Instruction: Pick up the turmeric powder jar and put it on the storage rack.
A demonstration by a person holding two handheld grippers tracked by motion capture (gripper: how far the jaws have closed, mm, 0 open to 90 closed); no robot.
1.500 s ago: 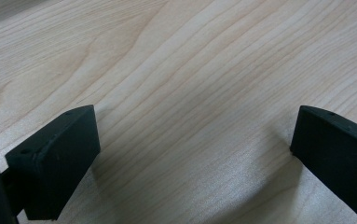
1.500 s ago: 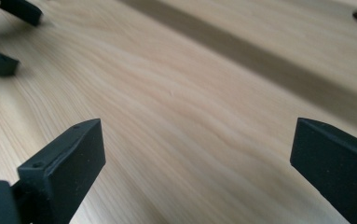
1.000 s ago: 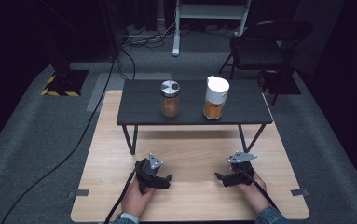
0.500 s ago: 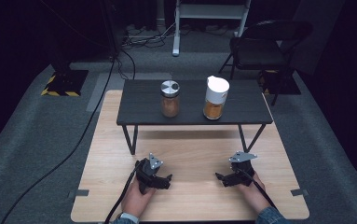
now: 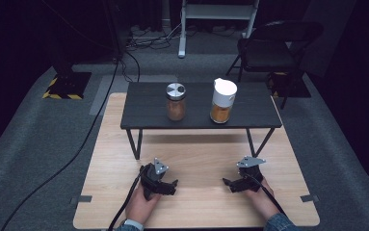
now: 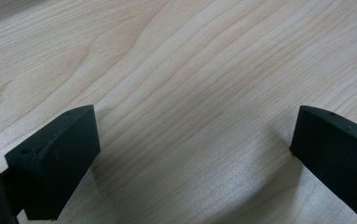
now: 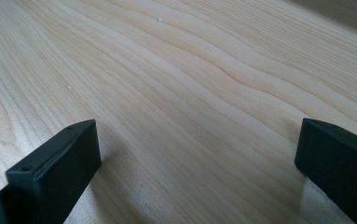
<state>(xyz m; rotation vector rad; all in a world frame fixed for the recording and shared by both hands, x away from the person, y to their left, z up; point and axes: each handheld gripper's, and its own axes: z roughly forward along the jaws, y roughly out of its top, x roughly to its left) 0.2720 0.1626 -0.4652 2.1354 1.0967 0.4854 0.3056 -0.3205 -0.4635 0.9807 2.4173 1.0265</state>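
A glass jar with a silver lid [image 5: 176,102] and brown contents stands on a low black shelf [image 5: 143,118]. To its right on the same shelf is a jar with a tall white cap [image 5: 223,101] and orange-brown contents. My left gripper [image 5: 172,185] rests on the wooden table near the front, held by a hand, open with nothing between its jaws [image 6: 192,154]. My right gripper [image 5: 228,184] lies opposite it, also open over bare wood [image 7: 197,158]. The two grippers point toward each other.
The light wooden table [image 5: 196,159] carries the shelf on thin black legs. A black cable [image 5: 76,154] trails off the left side across grey carpet. A black folding chair [image 5: 273,48] and a white stand [image 5: 218,19] are behind the table.
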